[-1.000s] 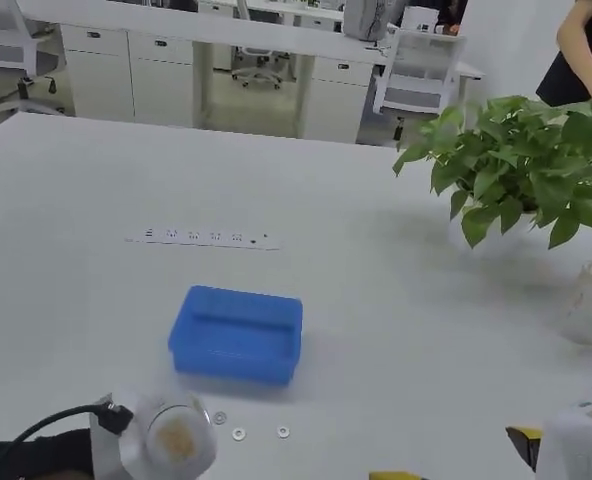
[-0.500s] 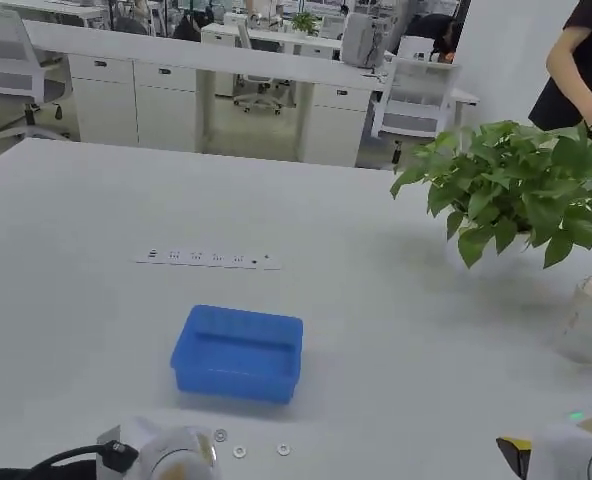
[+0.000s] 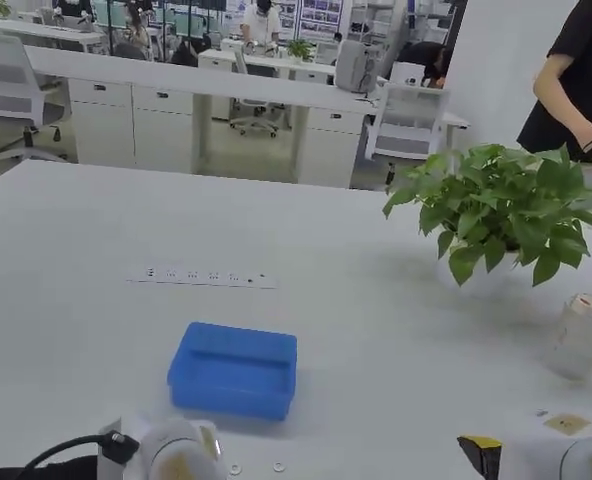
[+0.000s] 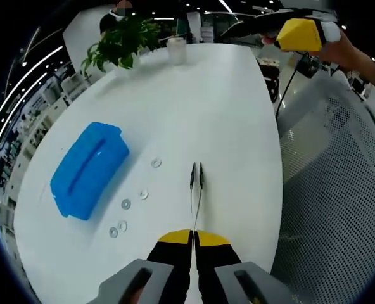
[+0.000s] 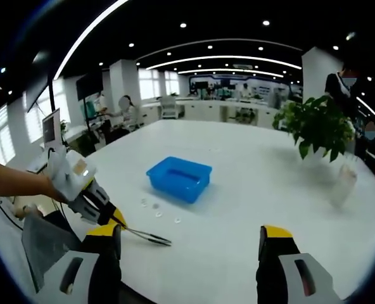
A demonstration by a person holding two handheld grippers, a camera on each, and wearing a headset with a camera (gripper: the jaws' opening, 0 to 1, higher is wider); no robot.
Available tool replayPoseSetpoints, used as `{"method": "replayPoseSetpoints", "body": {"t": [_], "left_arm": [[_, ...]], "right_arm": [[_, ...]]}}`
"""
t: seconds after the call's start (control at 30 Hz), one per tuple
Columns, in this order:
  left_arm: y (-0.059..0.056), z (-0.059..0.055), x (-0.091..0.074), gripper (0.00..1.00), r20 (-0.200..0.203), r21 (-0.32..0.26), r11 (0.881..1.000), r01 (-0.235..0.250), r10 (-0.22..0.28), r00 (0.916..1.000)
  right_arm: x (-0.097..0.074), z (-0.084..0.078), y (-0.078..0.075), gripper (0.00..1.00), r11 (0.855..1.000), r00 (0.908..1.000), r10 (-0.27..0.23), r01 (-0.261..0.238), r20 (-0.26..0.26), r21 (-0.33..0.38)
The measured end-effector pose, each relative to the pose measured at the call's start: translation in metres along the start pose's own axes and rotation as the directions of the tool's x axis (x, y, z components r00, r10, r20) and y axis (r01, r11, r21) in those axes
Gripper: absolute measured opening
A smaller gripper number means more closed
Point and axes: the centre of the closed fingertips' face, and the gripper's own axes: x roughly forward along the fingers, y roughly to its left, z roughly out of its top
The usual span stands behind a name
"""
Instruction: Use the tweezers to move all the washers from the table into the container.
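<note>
Broadly, a white table (image 3: 376, 330) takes up the scene, with a leafy potted plant (image 3: 496, 205) at its far right and a person (image 3: 576, 70) standing behind that. A white power strip (image 3: 201, 277) lies flat toward the far side, left of centre, and a clear cup (image 3: 581, 335) stands on the right, nearer than the plant.

The blue container (image 3: 234, 368) sits on the near half of the table, nearer than the power strip, and looks empty in the right gripper view.

The left gripper (image 4: 192, 234) is at the near left. Its yellow-tipped jaws are clenched on the rear end of the tweezers (image 4: 196, 187), which point out over the tabletop with their thin tips almost together and hold nothing.

The right gripper (image 5: 190, 233) is at the near right with its jaws released and spread wide, nothing between them.

The washers (image 4: 143, 194) lie loose on the table in a scattered line just beside the container's near wall, between it and the tweezers. Five of them can be counted in the left gripper view.
</note>
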Motion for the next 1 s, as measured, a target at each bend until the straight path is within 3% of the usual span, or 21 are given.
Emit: {"method": "replayPoseSetpoints", "body": {"t": [0.07, 0.23, 0.37, 0.5, 0.57, 0.6, 0.67, 0.7, 0.77, 0.83, 0.9, 1.0], "left_arm": [[-0.002, 0.011, -0.008, 0.00, 0.046, -0.048, 0.999, 0.021, -0.019, 0.9988], [0.001, 0.028, -0.027, 0.00, 0.110, -0.084, 0.996, 0.020, -0.010, 0.9939], [0.004, 0.042, -0.041, 0.00, 0.173, -0.118, 0.993, 0.020, 0.001, 0.9850], [0.006, 0.056, -0.061, 0.00, 0.226, -0.129, 0.991, 0.028, 0.002, 0.9740], [0.006, 0.065, -0.074, 0.00, 0.252, -0.116, 0.993, 0.035, -0.005, 0.9677], [0.005, 0.070, -0.082, 0.00, 0.262, -0.100, 0.994, 0.042, -0.014, 0.9648], [0.003, 0.078, -0.096, 0.00, 0.277, -0.077, 0.996, 0.051, -0.027, 0.9604], [0.002, 0.081, -0.102, 0.00, 0.284, -0.065, 0.996, 0.058, -0.037, 0.9581], [-0.002, 0.088, -0.112, 0.00, 0.291, -0.035, 0.996, 0.078, -0.064, 0.9545], [-0.007, 0.095, -0.123, 0.00, 0.293, 0.003, 0.995, 0.104, -0.100, 0.9510], [-0.013, 0.102, -0.134, 0.00, 0.293, 0.043, 0.992, 0.121, -0.128, 0.9476], [-0.022, 0.111, -0.146, 0.00, 0.295, 0.097, 0.986, 0.134, -0.157, 0.9424]], "right_arm": [[0.001, 0.001, 0.004, 0.86, 1.000, 0.9999, 0.011, -0.011, -0.001, -0.015], [0.003, 0.005, 0.008, 0.84, 0.999, 0.9996, 0.027, -0.027, 0.000, -0.043], [0.006, 0.006, 0.013, 0.83, 0.997, 0.9987, 0.051, -0.051, -0.007, -0.056], [0.010, 0.007, 0.035, 0.73, 0.982, 0.9867, 0.160, -0.162, -0.028, -0.096], [0.013, 0.010, 0.054, 0.63, 0.959, 0.9629, 0.268, -0.270, -0.032, -0.088], [0.014, 0.009, 0.064, 0.57, 0.937, 0.9412, 0.333, -0.337, -0.058, -0.094], [0.015, 0.010, 0.078, 0.44, 0.903, 0.9087, 0.408, -0.416, -0.086, -0.108], [0.016, 0.013, 0.087, 0.41, 0.876, 0.8844, 0.456, -0.466, -0.099, -0.125], [0.017, 0.022, 0.098, 0.36, 0.839, 0.8582, 0.499, -0.513, -0.122, -0.181], [0.019, 0.030, 0.107, 0.31, 0.799, 0.8397, 0.521, -0.543, -0.154, -0.258], [0.020, 0.039, 0.114, 0.26, 0.770, 0.8236, 0.545, -0.566, -0.157, -0.295], [0.015, 0.049, 0.129, 0.18, 0.703, 0.7698, 0.612, -0.635, -0.182, -0.322]]}}
